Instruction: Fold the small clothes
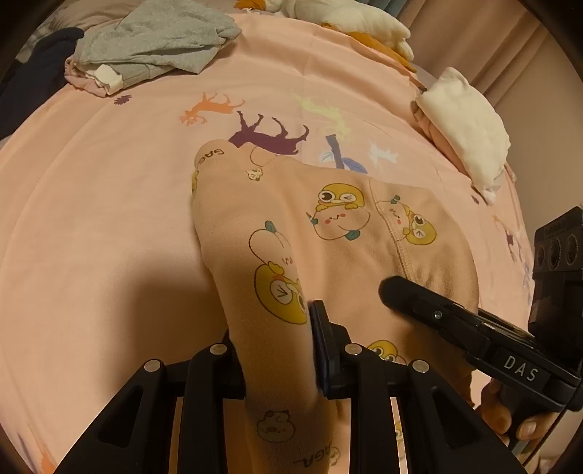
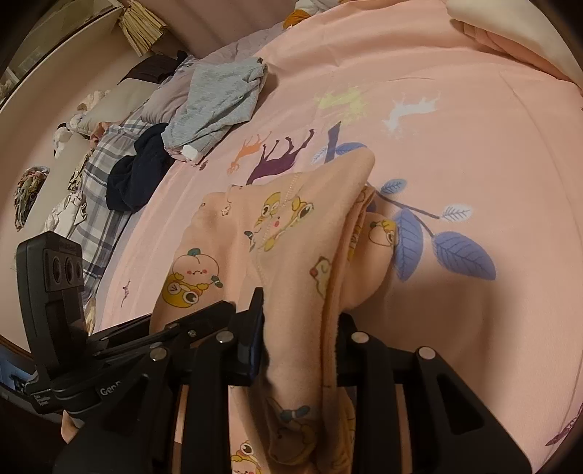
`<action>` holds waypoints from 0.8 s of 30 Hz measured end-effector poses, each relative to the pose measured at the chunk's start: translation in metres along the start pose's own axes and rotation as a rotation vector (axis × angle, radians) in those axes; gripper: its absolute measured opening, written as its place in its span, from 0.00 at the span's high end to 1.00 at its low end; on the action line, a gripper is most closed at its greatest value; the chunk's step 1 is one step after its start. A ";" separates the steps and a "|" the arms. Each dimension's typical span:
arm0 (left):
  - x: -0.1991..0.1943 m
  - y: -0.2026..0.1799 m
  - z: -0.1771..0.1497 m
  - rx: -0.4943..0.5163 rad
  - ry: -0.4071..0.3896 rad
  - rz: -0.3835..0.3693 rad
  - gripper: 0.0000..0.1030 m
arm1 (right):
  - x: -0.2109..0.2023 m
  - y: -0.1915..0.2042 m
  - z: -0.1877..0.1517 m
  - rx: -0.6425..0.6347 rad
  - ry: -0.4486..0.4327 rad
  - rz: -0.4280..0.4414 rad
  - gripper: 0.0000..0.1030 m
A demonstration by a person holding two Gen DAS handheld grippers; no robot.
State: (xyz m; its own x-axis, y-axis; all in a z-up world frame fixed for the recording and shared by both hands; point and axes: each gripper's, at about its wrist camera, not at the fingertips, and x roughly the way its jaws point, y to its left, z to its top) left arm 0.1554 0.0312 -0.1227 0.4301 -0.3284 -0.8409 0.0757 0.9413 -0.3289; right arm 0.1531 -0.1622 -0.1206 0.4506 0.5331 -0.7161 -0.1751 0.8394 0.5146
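Observation:
A small peach garment with yellow cartoon prints (image 1: 328, 237) lies partly lifted over the pink bedspread (image 1: 109, 218). My left gripper (image 1: 280, 364) is shut on a fold of this garment near its lower edge. In the right wrist view the same garment (image 2: 291, 237) hangs draped, and my right gripper (image 2: 298, 346) is shut on its bunched edge. The right gripper's fingers (image 1: 419, 299) show at the right of the left wrist view, beside the garment. The left gripper's body (image 2: 62, 291) shows at the left of the right wrist view.
A grey garment (image 1: 153, 40) on a heap of clothes lies at the far left of the bed, also in the right wrist view (image 2: 218, 98) beside a dark blue garment (image 2: 142, 171). A folded white and pink stack (image 1: 466, 127) sits at the right edge. A plush toy (image 1: 346, 18) lies at the back.

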 end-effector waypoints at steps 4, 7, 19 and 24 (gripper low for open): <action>0.000 0.001 -0.001 -0.005 0.000 0.000 0.77 | 0.001 0.000 0.000 0.004 0.001 -0.007 0.71; -0.001 0.000 -0.002 -0.008 0.000 0.002 0.77 | 0.001 -0.001 0.000 0.006 0.003 -0.011 0.70; 0.000 0.002 -0.001 -0.013 0.001 0.016 0.71 | 0.002 -0.001 -0.001 0.003 -0.001 -0.041 0.65; 0.000 0.002 -0.001 -0.015 0.002 0.025 0.68 | 0.001 -0.002 -0.001 0.005 -0.003 -0.051 0.64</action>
State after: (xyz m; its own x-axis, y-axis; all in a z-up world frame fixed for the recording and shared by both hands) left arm 0.1550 0.0332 -0.1237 0.4302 -0.3047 -0.8498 0.0517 0.9481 -0.3138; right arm 0.1532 -0.1629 -0.1228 0.4611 0.4892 -0.7403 -0.1476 0.8650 0.4796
